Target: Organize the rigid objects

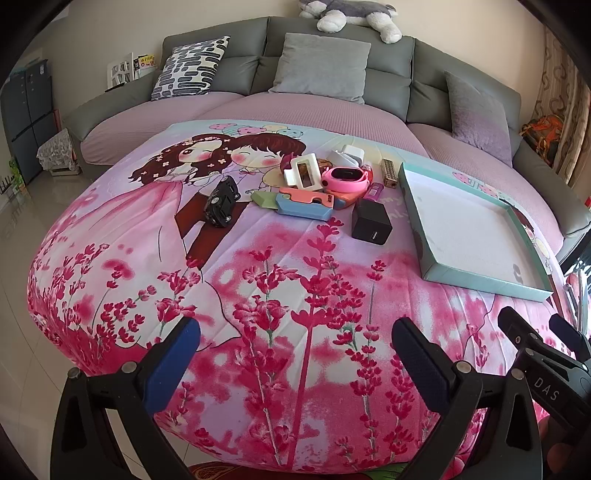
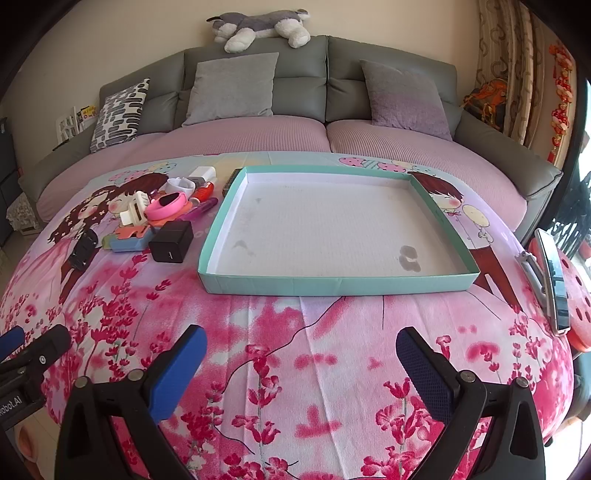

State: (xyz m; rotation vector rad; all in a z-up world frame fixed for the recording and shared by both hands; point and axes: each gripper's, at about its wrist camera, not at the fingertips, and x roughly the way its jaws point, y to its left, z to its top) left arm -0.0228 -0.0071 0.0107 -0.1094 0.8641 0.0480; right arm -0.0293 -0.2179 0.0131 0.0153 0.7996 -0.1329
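A pile of small rigid objects lies on the pink flowered cloth: a black toy car, a black charger cube, a pink watch, a white hair clip, and blue and orange puzzle pieces. A shallow teal tray with a white bottom lies to the right of the pile and holds nothing. My left gripper is open and empty, near the table's front edge. My right gripper is open and empty, in front of the tray.
A grey sofa with cushions and a plush dog stands behind the table. A phone on a stand and a red perforated stool are at the right edge. A tiled floor lies to the left.
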